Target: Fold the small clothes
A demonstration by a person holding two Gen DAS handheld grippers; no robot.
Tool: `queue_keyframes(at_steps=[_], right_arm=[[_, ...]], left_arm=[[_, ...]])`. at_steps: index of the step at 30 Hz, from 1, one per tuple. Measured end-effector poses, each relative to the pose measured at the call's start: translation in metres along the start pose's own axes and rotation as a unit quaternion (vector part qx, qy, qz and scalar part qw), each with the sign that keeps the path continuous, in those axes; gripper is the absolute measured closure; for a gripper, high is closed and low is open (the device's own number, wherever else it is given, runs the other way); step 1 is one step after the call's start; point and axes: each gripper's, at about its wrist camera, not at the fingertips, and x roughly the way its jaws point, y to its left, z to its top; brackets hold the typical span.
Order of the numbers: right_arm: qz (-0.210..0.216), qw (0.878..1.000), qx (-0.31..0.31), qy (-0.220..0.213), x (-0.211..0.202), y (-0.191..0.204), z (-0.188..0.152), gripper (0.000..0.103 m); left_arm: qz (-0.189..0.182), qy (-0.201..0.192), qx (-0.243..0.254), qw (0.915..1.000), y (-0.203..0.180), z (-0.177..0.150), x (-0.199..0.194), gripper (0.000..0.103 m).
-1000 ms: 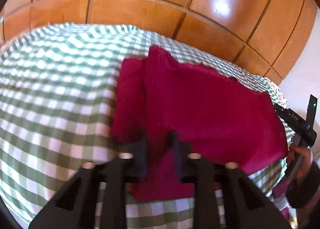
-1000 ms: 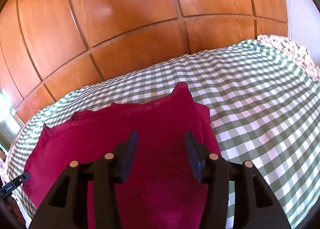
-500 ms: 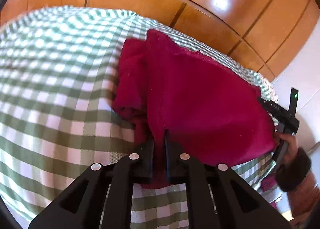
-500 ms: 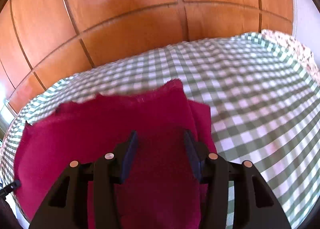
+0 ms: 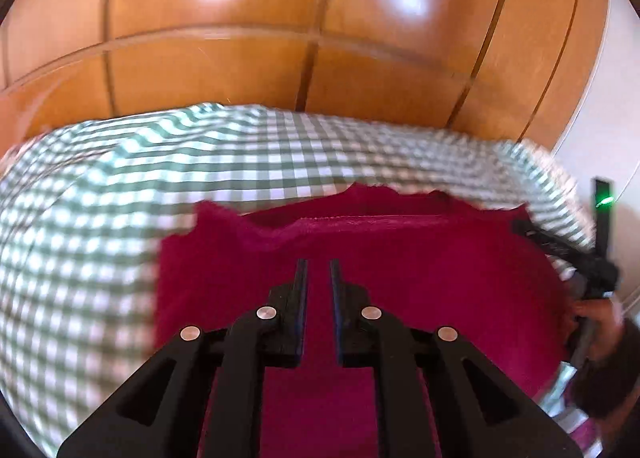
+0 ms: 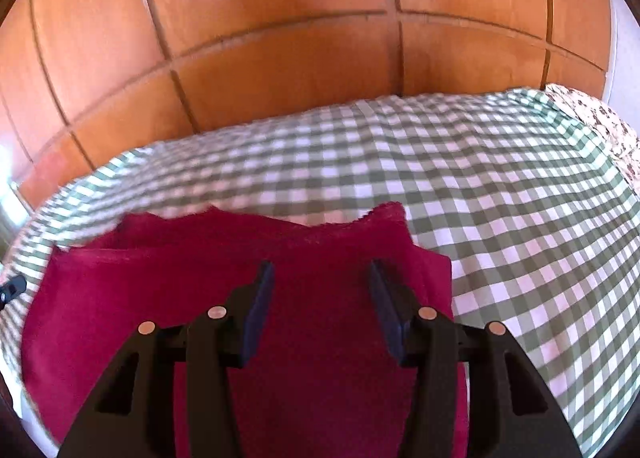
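Pinching red cloth [image 5: 440, 278]: left jaws, near edge hidden | right jaws spread

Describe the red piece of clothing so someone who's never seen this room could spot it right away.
Find the wide surface under the green and white checked cloth, in front of the orange-brown wooden panelling. On its near side lies the crimson garment, spread flat with one layer folded over another and a ragged far edge. It is the only plain, deep red thing there; everything around it is checked.
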Motion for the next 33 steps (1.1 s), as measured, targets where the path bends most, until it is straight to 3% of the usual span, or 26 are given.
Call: queue_keyframes(at_steps=[2,4,7,12,16,18,19,21,22,28,32,33], right_arm=[[0.002,1.000,0.020,0.004,0.006,-0.010,-0.004,0.054],[0.003,0.999,0.031,0.005,0.010,-0.016,-0.005,0.054],[-0.002,0.999,0.035,0.006,0.020,-0.018,-0.004,0.054],[-0.019,1.000,0.021,0.001,0.023,-0.012,0.001,0.052],[0.022,0.997,0.066,-0.014,-0.005,-0.022,0.000,0.052],[0.057,0.991,0.110,-0.041,-0.038,-0.032,-0.010,0.039],[0.069,0.989,0.122,-0.045,-0.049,-0.035,-0.015,0.037],[0.099,0.983,0.146,-0.045,-0.071,-0.044,-0.030,0.037],[0.112,0.980,0.161,-0.042,-0.081,-0.049,-0.042,0.037],[0.169,0.959,0.228,-0.005,-0.126,-0.070,-0.107,0.037],[0.200,0.942,0.268,0.025,-0.139,-0.075,-0.141,0.037],[0.212,0.935,0.282,0.033,-0.139,-0.075,-0.150,0.035]], left_arm=[[0.035,0.032,-0.003,0.9989,0.007,0.010,0.037,0.095],[0.063,0.057,-0.035,0.9958,0.028,0.011,0.068,0.095],[0.017,0.028,-0.081,0.9962,0.052,0.004,0.078,0.095],[-0.026,0.022,-0.116,0.9927,0.068,0.001,0.083,0.095],[-0.041,0.021,-0.122,0.9915,0.067,-0.002,0.067,0.095],[-0.030,0.020,-0.114,0.9929,0.062,-0.007,0.051,0.093],[-0.028,0.016,-0.109,0.9935,0.057,-0.011,0.040,0.087],[-0.042,0.000,-0.104,0.9936,0.049,-0.020,0.022,0.053],[-0.049,-0.018,-0.101,0.9935,0.042,-0.027,0.008,0.048],[-0.070,-0.053,-0.084,0.9927,0.010,-0.057,-0.034,0.039],[-0.056,-0.066,-0.051,0.9950,-0.011,-0.070,-0.046,0.035],[-0.054,-0.067,-0.046,0.9952,-0.014,-0.072,-0.047,0.028]])
